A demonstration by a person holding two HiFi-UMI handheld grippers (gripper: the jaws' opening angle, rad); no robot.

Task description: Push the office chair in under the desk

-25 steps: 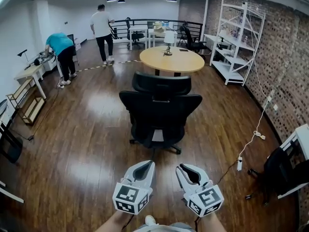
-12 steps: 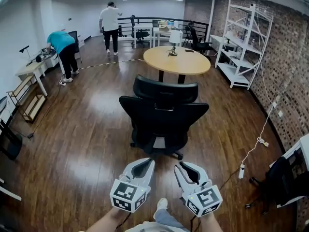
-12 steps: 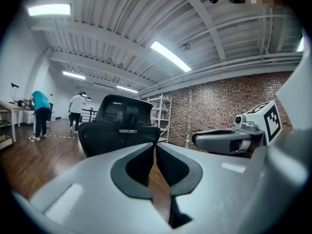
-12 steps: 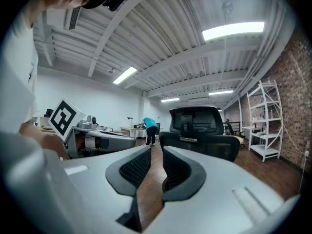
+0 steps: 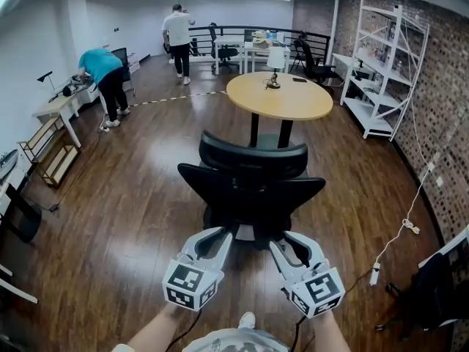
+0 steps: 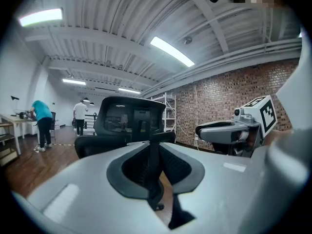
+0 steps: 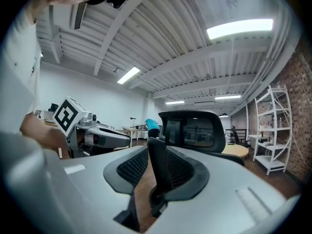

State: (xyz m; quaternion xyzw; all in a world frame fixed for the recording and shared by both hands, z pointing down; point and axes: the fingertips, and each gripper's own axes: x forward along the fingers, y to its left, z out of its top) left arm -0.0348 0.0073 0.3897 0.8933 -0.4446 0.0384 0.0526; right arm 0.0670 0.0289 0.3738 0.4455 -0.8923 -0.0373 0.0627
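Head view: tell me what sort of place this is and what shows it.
Probably an open-plan office or studio: a black office chair, a round wooden table beyond it, white shelving along a brick wall, and a person bent over a desk at the left.

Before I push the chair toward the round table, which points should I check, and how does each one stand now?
1. Chair ahead of both tongs: ok.
2. Left tongs and right tongs empty: ok, both opening, nothing between.
3. Tongs touching chair: not ok, chair stands apart ahead.
4. Table in line beyond chair: ok.
5. Floor between chair and table: cannot tell, chair hides it.
6. Person in teal, person in white off the path: ok.
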